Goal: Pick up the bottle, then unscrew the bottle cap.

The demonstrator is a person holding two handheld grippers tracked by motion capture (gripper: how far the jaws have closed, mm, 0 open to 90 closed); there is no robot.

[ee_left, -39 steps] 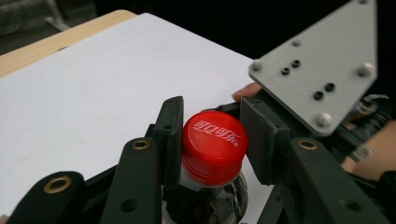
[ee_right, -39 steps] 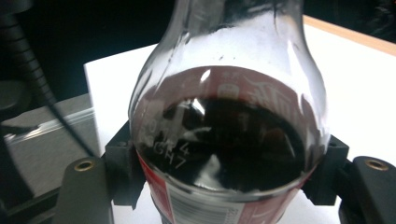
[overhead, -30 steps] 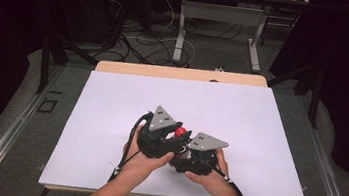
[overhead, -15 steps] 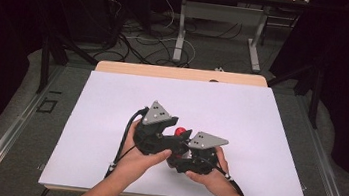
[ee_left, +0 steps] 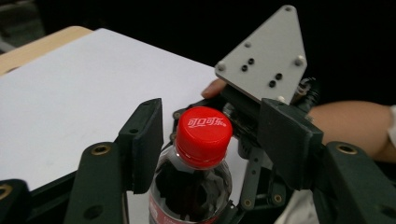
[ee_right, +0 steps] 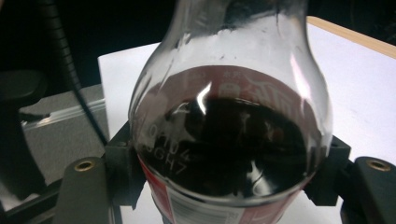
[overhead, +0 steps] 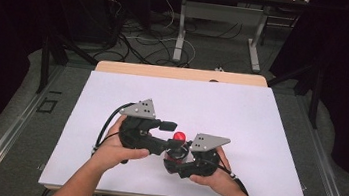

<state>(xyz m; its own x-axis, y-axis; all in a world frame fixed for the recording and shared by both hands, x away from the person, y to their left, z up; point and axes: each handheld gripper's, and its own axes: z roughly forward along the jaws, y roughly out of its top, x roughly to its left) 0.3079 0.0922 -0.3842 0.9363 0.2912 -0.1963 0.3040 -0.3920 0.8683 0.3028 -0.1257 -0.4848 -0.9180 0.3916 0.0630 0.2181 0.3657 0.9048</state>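
At the near middle of the white-covered counter [overhead: 260, 118], a person works a cola bottle [ee_left: 191, 186] with a tool in each hand. On the left, the left tool [overhead: 169, 126] has its jaws standing on either side of the red cap [ee_left: 203, 135] without pressing on it; a gap shows between each pad and the cap, and the jaws have just been opening with the cap between them. That spacing reads as a release after a twist, or a fresh bite being lined up, since the cap sits squarely on the neck. To the right, the right tool [ee_right: 224, 186] is clamped on the bottle's lower shoulder, its pads pressing the clear wall at both sides just above the red label [ee_right: 187, 205], apparently to brace the bottle so that it cannot spin while the cap is worked. The bottle stands upright, its long axis vertical, cap uppermost and base hidden under the hands, with dark drink filling it to the shoulder. From above, the cap [overhead: 179, 136] shows as a red spot between the two grey plates.
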